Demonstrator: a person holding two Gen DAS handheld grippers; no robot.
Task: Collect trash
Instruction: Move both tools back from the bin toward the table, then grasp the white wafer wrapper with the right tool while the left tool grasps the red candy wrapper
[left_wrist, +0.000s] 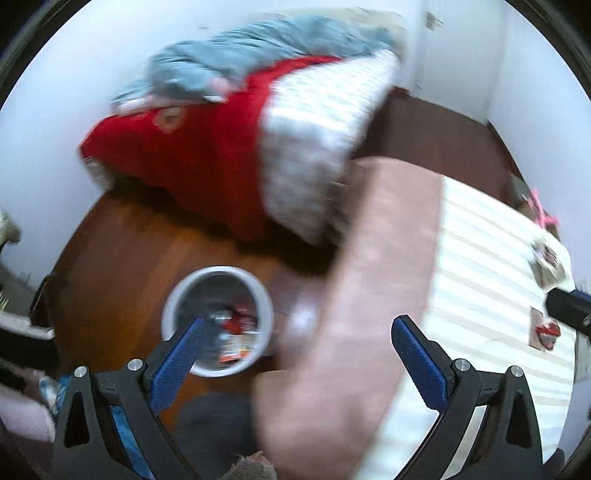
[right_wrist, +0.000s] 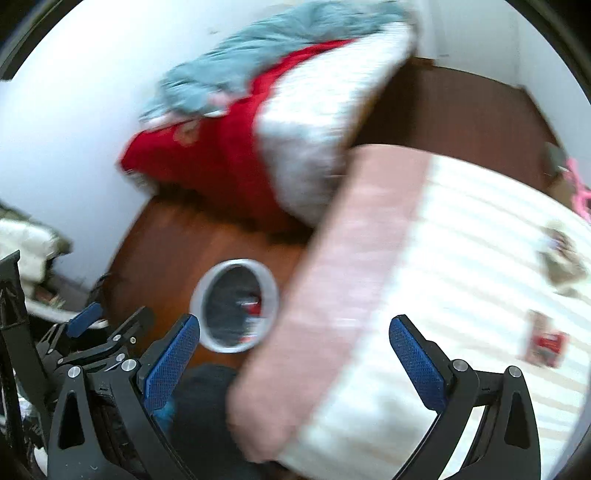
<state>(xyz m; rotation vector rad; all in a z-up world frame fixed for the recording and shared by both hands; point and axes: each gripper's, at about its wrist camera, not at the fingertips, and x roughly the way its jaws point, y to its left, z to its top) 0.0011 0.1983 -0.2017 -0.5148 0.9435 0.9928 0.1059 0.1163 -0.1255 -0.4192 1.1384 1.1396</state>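
A white round bin (left_wrist: 218, 321) stands on the wooden floor beside the bed and holds several red wrappers (left_wrist: 240, 325). It also shows in the right wrist view (right_wrist: 234, 306). Two wrappers lie on the striped bed: one red-printed (left_wrist: 546, 332), also seen in the right wrist view (right_wrist: 546, 343), and one farther back (left_wrist: 550, 264), also in the right wrist view (right_wrist: 565, 254). My left gripper (left_wrist: 299, 354) is open and empty above the bin and the bed's edge. My right gripper (right_wrist: 295, 354) is open and empty over the bed's edge. Both views are blurred.
The bed (left_wrist: 491, 280) has a pink side (left_wrist: 369, 295) and fills the right. A second mattress with red and blue-grey bedding (left_wrist: 207, 155) lies behind. Wooden floor (left_wrist: 122, 258) surrounds the bin. A pink item (left_wrist: 543, 210) lies at the bed's far edge. The left gripper (right_wrist: 92, 332) shows at the right view's left.
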